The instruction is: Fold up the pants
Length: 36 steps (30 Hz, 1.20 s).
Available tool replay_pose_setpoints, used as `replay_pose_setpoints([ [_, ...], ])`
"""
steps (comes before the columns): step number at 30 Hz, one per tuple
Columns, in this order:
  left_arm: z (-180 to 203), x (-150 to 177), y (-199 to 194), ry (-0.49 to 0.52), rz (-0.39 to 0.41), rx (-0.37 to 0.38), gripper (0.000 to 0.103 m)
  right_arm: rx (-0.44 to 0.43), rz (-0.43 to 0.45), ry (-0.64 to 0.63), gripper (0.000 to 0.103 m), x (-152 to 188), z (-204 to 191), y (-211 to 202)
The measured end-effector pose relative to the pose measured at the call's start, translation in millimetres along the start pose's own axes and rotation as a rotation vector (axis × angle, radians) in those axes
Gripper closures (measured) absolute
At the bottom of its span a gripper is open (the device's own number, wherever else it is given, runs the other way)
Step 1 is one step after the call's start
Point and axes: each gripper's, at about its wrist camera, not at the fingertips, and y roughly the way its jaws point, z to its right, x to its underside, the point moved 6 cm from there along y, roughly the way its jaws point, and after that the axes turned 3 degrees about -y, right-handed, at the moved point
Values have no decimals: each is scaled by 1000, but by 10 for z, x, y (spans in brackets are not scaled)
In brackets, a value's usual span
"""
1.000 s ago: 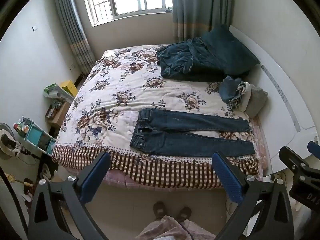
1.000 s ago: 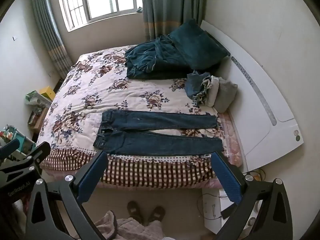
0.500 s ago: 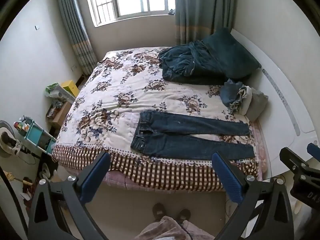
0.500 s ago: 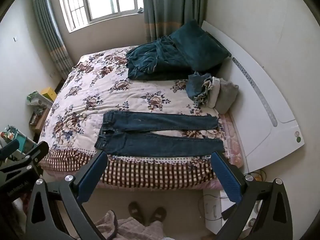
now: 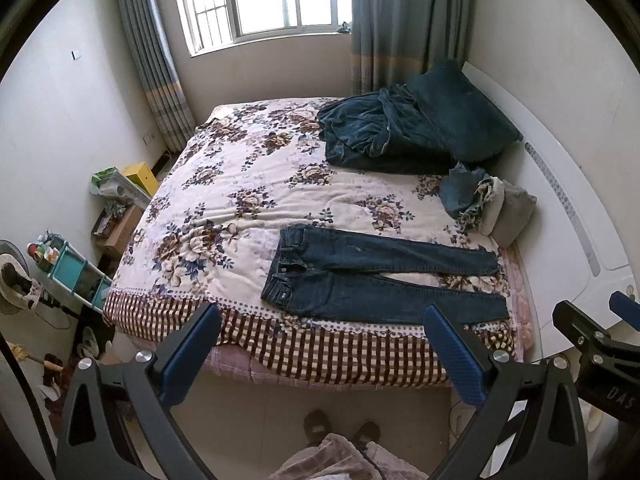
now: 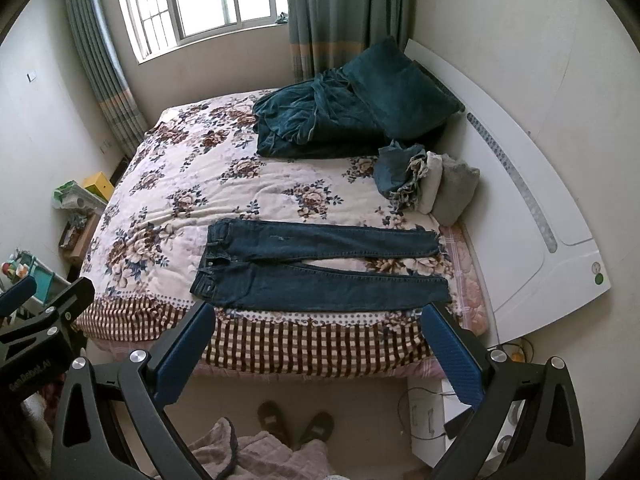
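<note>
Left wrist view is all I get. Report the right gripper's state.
Observer: The right gripper is open, with nothing between its fingers.
Operator: Say what stands on the floor by the headboard.
Observer: A white cabinet with cables across it, beside the bed's near corner.
Operator: Check the headboard's near end.
Observer: The headboard carries a green dot there.
</note>
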Motion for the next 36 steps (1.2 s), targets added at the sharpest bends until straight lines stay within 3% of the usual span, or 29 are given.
replay_pose_setpoints([
  [36, -35, 157, -22, -35, 7, 28, 0, 2, -10, -21, 0, -39, 62, -27],
])
